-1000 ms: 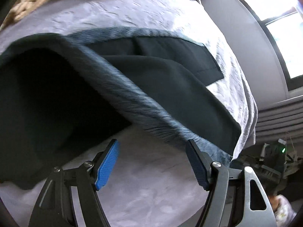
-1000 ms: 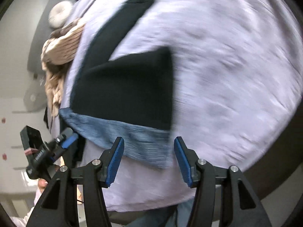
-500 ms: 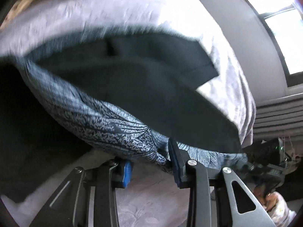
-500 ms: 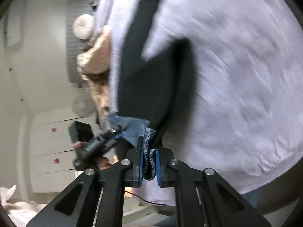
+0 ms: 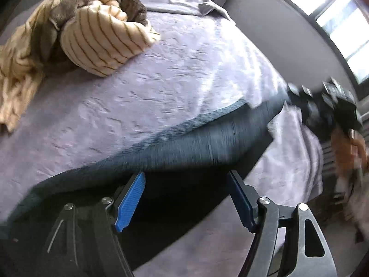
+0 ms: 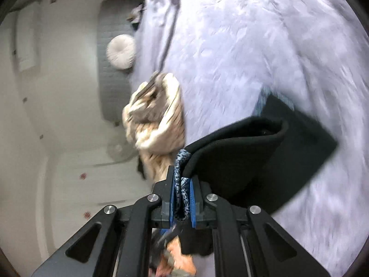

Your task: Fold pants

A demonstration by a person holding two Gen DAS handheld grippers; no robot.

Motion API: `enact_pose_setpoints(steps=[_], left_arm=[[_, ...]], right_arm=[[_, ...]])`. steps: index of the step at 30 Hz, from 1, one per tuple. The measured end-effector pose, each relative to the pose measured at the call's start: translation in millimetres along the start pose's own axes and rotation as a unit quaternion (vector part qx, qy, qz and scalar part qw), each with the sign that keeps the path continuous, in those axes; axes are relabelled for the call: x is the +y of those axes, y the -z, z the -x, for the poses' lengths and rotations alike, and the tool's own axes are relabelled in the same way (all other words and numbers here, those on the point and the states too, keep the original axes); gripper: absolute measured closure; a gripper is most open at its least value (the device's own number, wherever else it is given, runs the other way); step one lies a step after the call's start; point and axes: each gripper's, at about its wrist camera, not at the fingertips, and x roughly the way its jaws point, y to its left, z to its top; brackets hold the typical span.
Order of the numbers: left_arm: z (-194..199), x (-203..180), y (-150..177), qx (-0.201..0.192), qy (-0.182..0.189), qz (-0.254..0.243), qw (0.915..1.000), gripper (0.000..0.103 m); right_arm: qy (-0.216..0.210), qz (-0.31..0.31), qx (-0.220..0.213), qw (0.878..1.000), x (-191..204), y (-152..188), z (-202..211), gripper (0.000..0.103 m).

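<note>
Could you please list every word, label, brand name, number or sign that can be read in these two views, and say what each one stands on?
None: no readable text shows in either view.
The pants and their patterned waistband, pinched in the right gripper, bear a speckled print but no letters.
The small dark and reddish marks on the white wall are too small and blurred to read.

This is a bedroom in a home. A wide bed (image 5: 180, 73) with a lilac textured cover fills the views, a crumpled striped beige blanket (image 5: 99, 46) lies on it, a window (image 5: 341, 30) gives daylight, and a grey padded headboard (image 6: 113, 73) stands against white walls.
</note>
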Motion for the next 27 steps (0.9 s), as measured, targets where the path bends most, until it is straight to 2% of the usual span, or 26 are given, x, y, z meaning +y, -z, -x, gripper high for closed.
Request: enact_pose_setpoints(steps=[2, 4, 6, 7, 9, 10, 12, 14, 16, 18, 22, 24, 25, 26, 27], left_arm=[[-1.1, 7.7, 4.8, 0.000, -0.019, -0.004, 0.9998, 0.029], [-6.7, 23.6, 11.6, -0.001, -0.053, 0.014, 0.9985, 0.029], [-20.0, 49.9, 21.2, 0.007, -0.090, 0.052, 0.9946, 0.029], [-30.0, 69.1, 30.0, 0.018, -0.112, 0.090, 0.9894, 0.029], [-32.7, 92.5, 45.6, 0.021, -0.117, 0.144, 0.9824, 0.029], [-28.1, 99.6, 54.3, 0.013, -0.108, 0.163, 0.9806, 0.029], [-13.1, 105.8, 73.4, -0.007, -0.104, 0.185, 0.9771, 0.029], [-1.9, 106.2, 93.8, -0.018, -0.118, 0.193, 0.9738, 0.029], [3.0, 105.0, 112.0, -0.013, -0.140, 0.192, 0.9713, 0.029], [4.8, 112.1, 135.7, 0.002, -0.166, 0.195, 0.9666, 0.029], [5.5, 138.0, 164.6, 0.003, -0.200, 0.225, 0.9537, 0.029], [6.6, 159.3, 181.0, 0.002, -0.202, 0.253, 0.9462, 0.029], [6.1, 165.4, 185.7, 0.002, -0.201, 0.257, 0.9453, 0.029], [6.6, 170.1, 190.0, 0.002, -0.198, 0.257, 0.9459, 0.029], [9.6, 170.9, 192.1, 0.000, -0.192, 0.255, 0.9478, 0.029]], right_arm=[[0.015, -0.015, -0.004, 1.000, -7.2, -19.9, -16.9, 0.088], [0.055, -0.008, -0.004, 0.998, -10.7, -38.1, -38.9, 0.085], [0.097, 0.012, -0.003, 0.995, -10.5, -46.3, -49.7, 0.048], [0.116, 0.023, -0.012, 0.993, -9.3, -44.6, -49.3, 0.044], [0.101, 0.039, -0.006, 0.994, -8.7, -34.3, -45.0, 0.044], [0.092, 0.049, 0.013, 0.994, -8.8, -24.3, -45.2, 0.044], [0.100, 0.084, 0.047, 0.990, -10.7, -1.7, -52.7, 0.044], [0.111, 0.110, 0.100, 0.983, -18.1, 30.2, -72.8, 0.044], [0.119, 0.115, 0.153, 0.974, -34.1, 67.1, -105.4, 0.044], [0.111, 0.106, 0.174, 0.973, -45.9, 90.5, -134.5, 0.045], [0.079, 0.111, 0.187, 0.973, -50.0, 119.8, -178.5, 0.045], [0.086, 0.126, 0.183, 0.971, -45.4, 124.9, -190.2, 0.045], [0.089, 0.128, 0.179, 0.971, -43.7, 124.5, -195.9, 0.049], [0.094, 0.125, 0.175, 0.972, -43.3, 123.3, -199.1, 0.076], [0.105, 0.123, 0.173, 0.972, -43.0, 122.0, -199.9, 0.095]])
